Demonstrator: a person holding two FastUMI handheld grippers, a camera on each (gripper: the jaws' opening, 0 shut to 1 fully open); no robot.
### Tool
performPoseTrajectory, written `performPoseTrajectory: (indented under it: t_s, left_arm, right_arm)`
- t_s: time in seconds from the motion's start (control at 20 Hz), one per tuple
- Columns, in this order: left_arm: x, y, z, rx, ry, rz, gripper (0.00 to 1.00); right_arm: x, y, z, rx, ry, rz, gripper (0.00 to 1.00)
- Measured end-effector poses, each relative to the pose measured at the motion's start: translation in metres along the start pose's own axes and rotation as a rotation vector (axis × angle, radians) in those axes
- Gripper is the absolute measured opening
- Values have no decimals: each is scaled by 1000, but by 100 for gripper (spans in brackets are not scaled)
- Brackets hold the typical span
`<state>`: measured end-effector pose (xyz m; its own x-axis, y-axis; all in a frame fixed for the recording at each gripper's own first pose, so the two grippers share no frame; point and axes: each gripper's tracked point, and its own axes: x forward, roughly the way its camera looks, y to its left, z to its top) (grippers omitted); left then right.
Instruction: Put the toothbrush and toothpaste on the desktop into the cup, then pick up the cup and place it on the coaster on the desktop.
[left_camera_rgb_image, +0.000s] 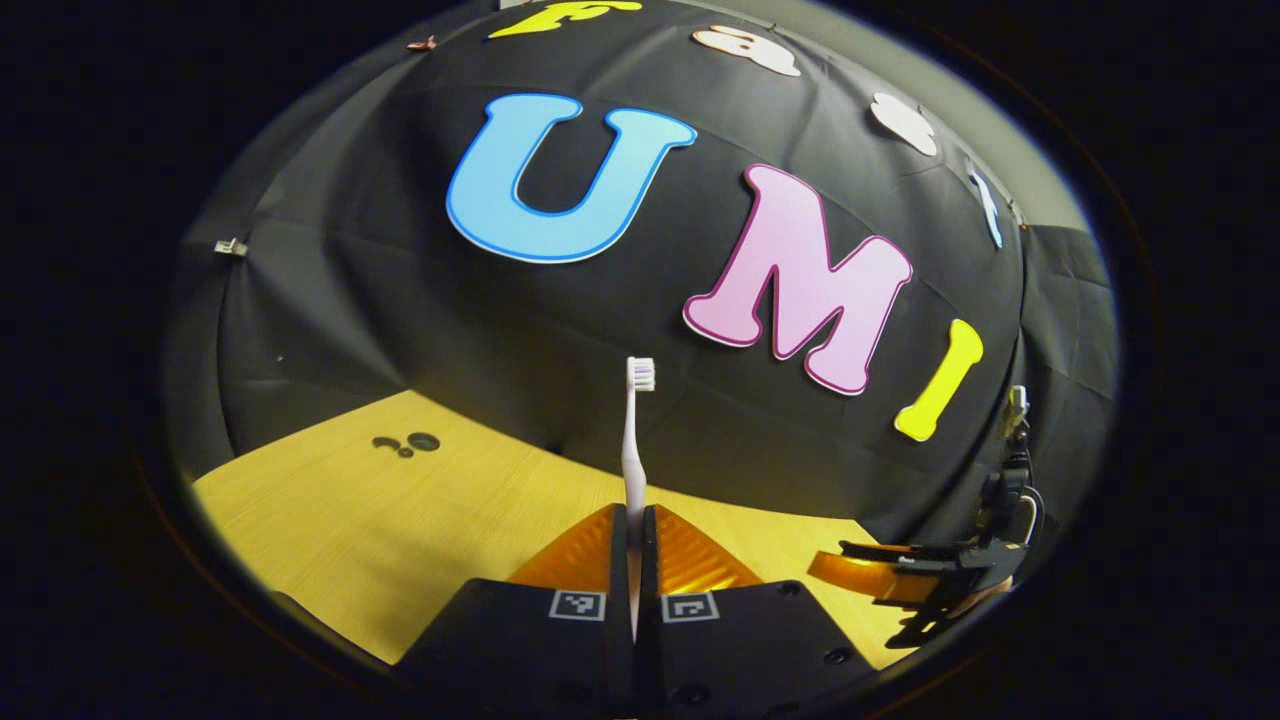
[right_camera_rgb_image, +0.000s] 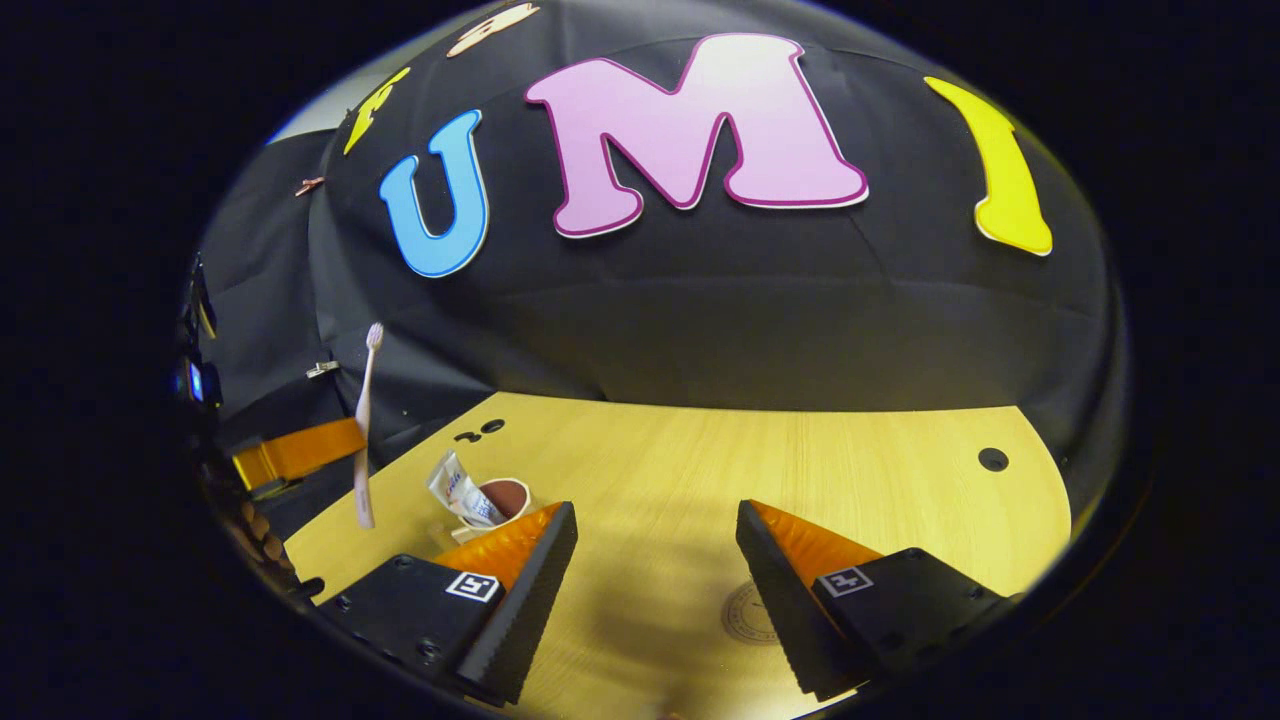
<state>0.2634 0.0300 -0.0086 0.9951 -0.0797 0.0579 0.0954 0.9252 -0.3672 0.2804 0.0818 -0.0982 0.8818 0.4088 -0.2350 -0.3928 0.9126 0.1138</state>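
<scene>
Already toothpaste (right_camera_rgb_image: 458, 490) in cup (right_camera_rgb_image: 505, 497), left claw (left_camera_rgb_image: 634, 535) clamping toothbrush (left_camera_rgb_image: 634, 440), right claw (right_camera_rgb_image: 655, 545) agape.

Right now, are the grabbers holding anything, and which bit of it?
The left gripper holds the toothbrush by the lower handle, bristles up. The right gripper is open, holding nothing.

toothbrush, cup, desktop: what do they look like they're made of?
Toothbrush: likely plastic, a smooth, pale handle with a bristle head.
Cup: looks like ceramic or plastic, a pale rim and a darker inside; too small to settle.
Desktop: light wood or wood-look laminate, with visible grain lines and a matte finish.
</scene>
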Motion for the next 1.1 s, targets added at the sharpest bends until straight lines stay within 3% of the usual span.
performPoseTrajectory:
  t_s: [0.5, 0.95, 1.0, 1.05, 1.1]
  left_arm:
    - [76, 26, 2, -15, -118, -95, 6]
    - [87, 26, -51, 86, -35, -182, 8]
    - [80, 30, -53, 110, -25, -180, 2]
    - [78, 29, -55, 129, -11, -182, 18]
    - [72, 30, -55, 143, 1, -186, 28]
  right_arm:
    - [-27, -38, -29, -47, 37, -57, 98]
    - [-42, -58, -50, -9, 62, -141, 98]
    - [-44, -60, -49, -9, 60, -148, 98]
    - [-46, -61, -48, -10, 58, -155, 98]
    - [-48, -62, -47, -10, 57, -162, 98]
